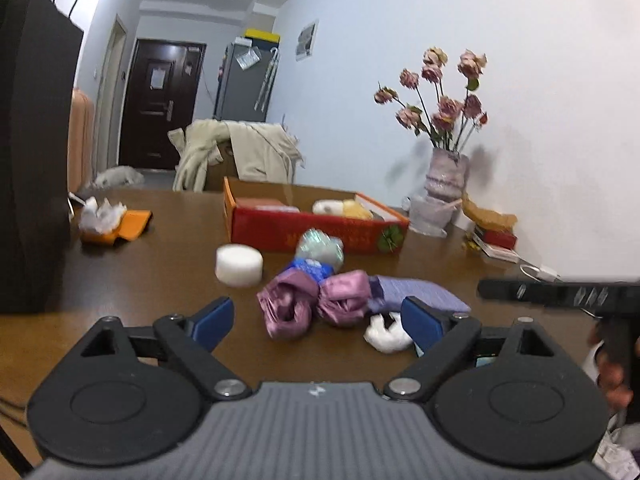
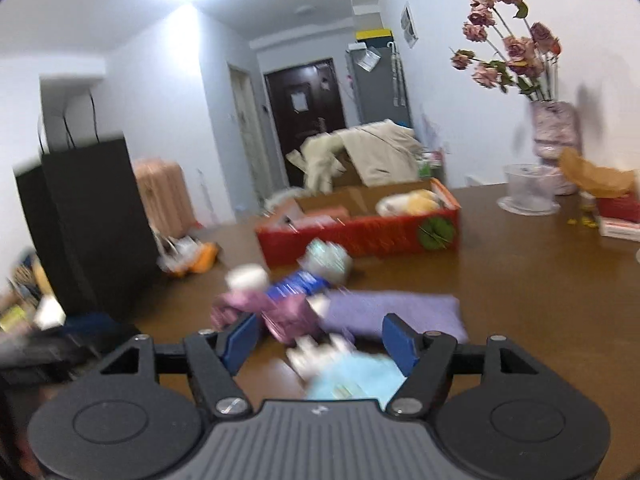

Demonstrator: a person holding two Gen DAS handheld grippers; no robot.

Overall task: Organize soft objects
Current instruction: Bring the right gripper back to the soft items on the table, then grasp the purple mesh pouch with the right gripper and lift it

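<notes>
A heap of soft things lies on the brown table (image 1: 160, 280): two pink satin rolls (image 1: 286, 310) (image 1: 346, 296), a folded purple cloth (image 1: 416, 294), a white crumpled piece (image 1: 386, 334), a blue packet (image 1: 310, 270), a shiny pale bundle (image 1: 320, 246) and a white sponge disc (image 1: 239, 265). My left gripper (image 1: 318, 324) is open and empty just before the rolls. My right gripper (image 2: 320, 340) is open over a light blue cloth (image 2: 356, 376), near the purple cloth (image 2: 392, 312) and pink rolls (image 2: 280, 312). A red box (image 1: 316, 230) (image 2: 360, 236) holds a white and yellow soft item.
A vase of dried roses (image 1: 444, 172) and a clear cup (image 1: 430, 214) stand at the wall on the right. An orange tissue pack (image 1: 112, 222) lies left. A tall black bag (image 1: 28, 160) stands at the left edge. The right tool (image 1: 560, 294) shows in the left view.
</notes>
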